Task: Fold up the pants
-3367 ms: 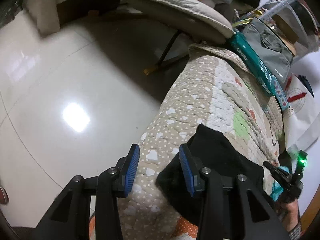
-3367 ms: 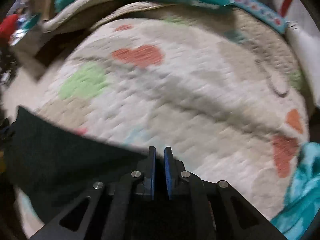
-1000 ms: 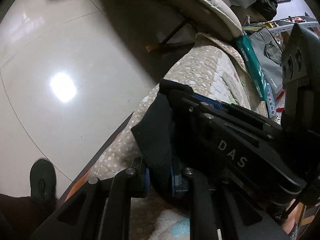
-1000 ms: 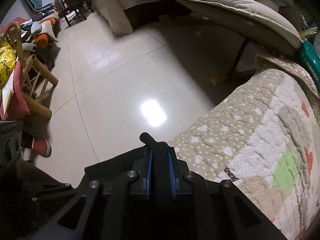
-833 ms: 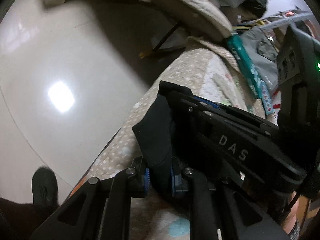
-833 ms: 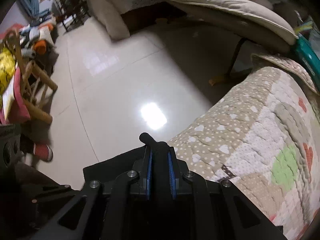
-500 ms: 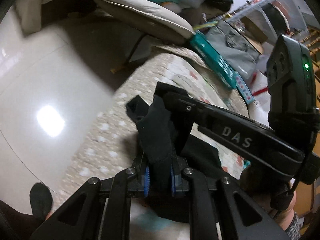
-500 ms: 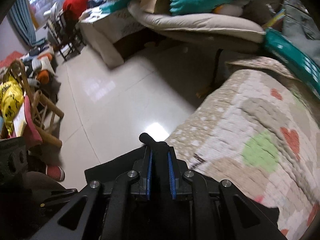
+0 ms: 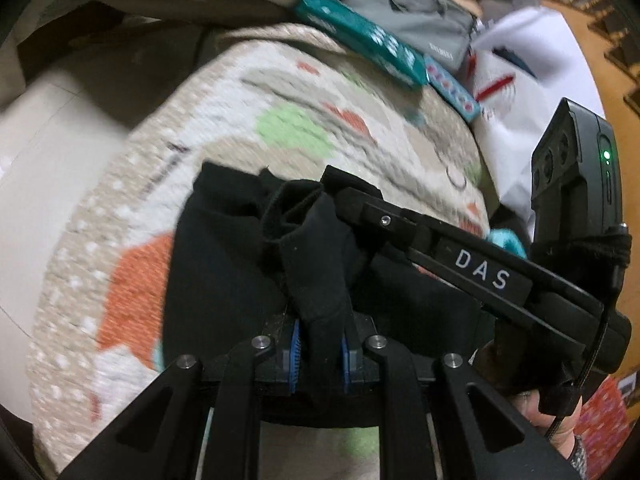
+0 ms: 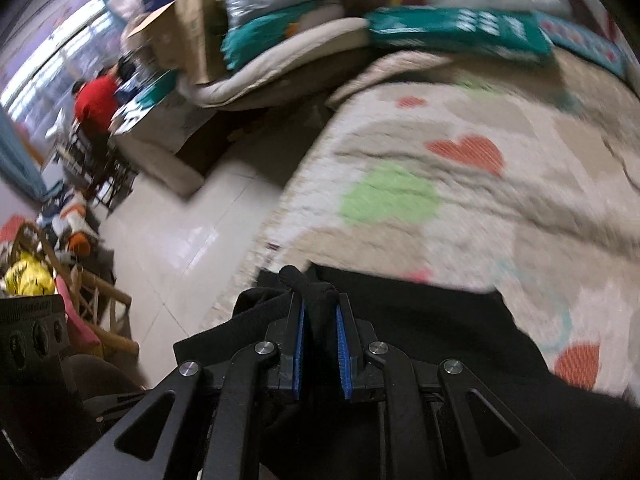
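Observation:
The black pants (image 9: 224, 280) lie on a quilted cover with coloured hearts (image 9: 288, 128). My left gripper (image 9: 319, 354) is shut on a bunched fold of the pants. The right gripper's body crosses the left wrist view from the right, its tip buried in the same bunch of black cloth. In the right wrist view my right gripper (image 10: 320, 344) is shut on a black edge of the pants (image 10: 460, 332), which spread across the cover (image 10: 460, 200) below and to the right.
A teal package (image 9: 360, 36) and a grey bag (image 9: 416, 20) lie at the cover's far edge. The tiled floor (image 10: 180, 248) drops off to the left, with a wooden chair (image 10: 92, 308) and a cushioned lounger (image 10: 280, 60) beyond.
Both grippers have swung with the held pants edge from over the floor side toward the middle of the cover. More black cloth now lies under them.

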